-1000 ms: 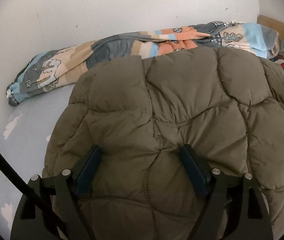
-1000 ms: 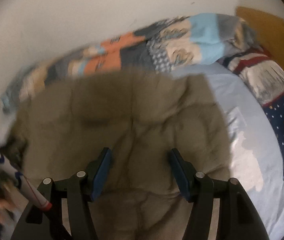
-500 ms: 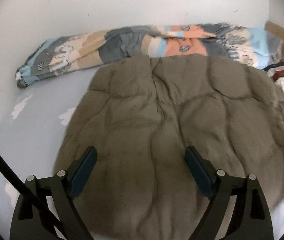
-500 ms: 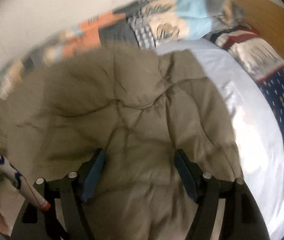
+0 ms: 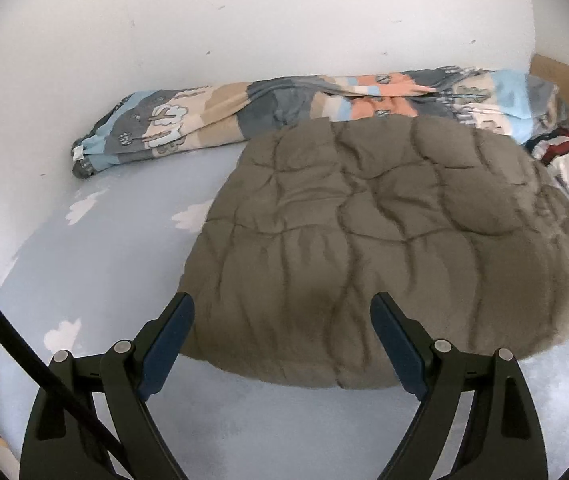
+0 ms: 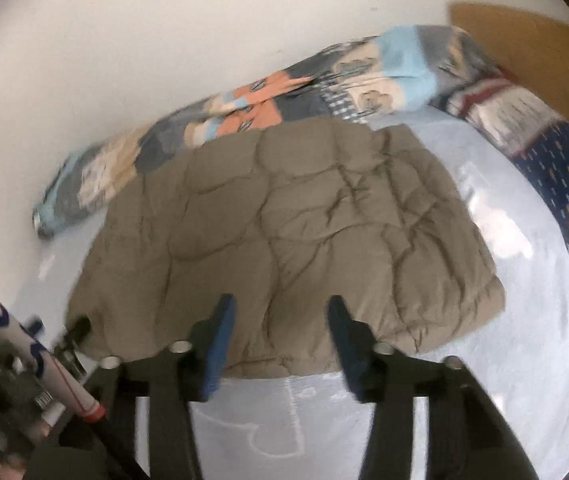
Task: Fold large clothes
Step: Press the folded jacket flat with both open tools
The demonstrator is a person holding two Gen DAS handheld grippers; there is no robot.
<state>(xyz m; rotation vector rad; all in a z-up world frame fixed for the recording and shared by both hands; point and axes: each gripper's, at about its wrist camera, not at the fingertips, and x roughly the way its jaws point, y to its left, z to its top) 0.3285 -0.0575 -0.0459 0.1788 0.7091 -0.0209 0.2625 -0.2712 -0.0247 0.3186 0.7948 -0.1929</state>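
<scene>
While the olive jacket (image 5: 384, 240) lies folded flat on the bed (image 5: 96, 280), its far edge against the rolled blanket (image 5: 220, 124) along the wall, both tools hang above its near edge. Left tool (image 5: 282, 344) is spread wide and holds nothing. Right tool (image 6: 280, 336) is closing, nothing between its jaws.

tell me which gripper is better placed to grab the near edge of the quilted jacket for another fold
Left, probably: the left gripper is wide open, straddling the jacket hem; the right gripper is closing on nothing.
</scene>
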